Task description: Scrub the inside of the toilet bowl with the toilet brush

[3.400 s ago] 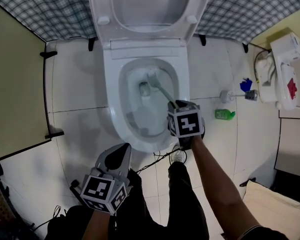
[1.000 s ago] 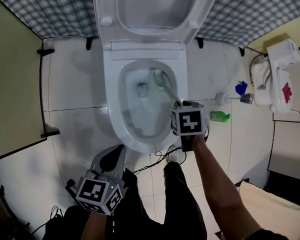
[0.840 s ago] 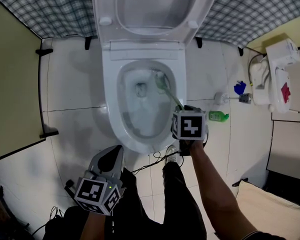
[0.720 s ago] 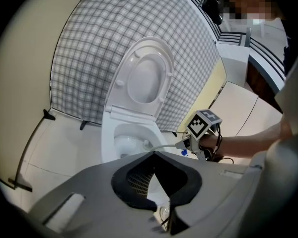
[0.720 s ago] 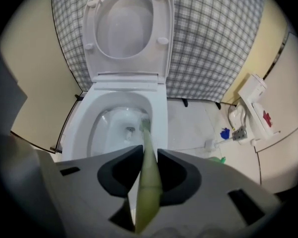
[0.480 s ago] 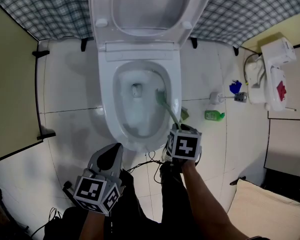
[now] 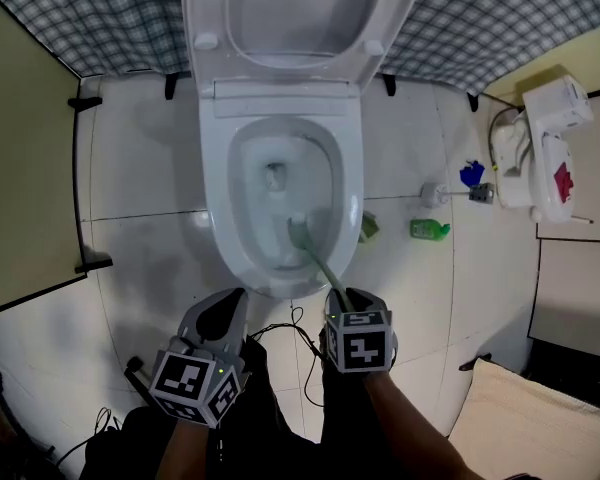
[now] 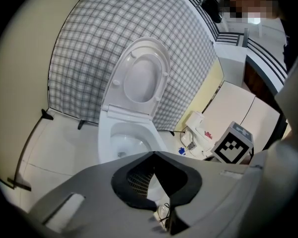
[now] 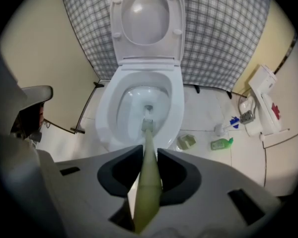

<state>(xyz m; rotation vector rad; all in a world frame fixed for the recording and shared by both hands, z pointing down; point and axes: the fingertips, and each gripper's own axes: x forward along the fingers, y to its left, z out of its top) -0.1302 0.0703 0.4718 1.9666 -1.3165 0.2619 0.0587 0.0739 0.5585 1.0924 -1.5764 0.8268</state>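
Toilet bowl: standing open on the tiled floor. The seat lid is tipped up against the checked wall, so the inside can be reached from above.

Toilet brush: the handle is slanted down over the near rim. The head is set on the bowl's near inner wall, below the drain. The slant is judged to press the bristles onto that wall.

Right gripper: pointed steeply down and clamped on the upper handle.

Left gripper: held low beside the near rim, apart from the work.

Right gripper view: the green handle is seen pinched between both jaws. In the head view this grip is hidden behind the marker cube.

Left gripper view: the jaws are seen tip to tip, with nothing between them.

Green bottle: lying on the floor right of the bowl, well apart.
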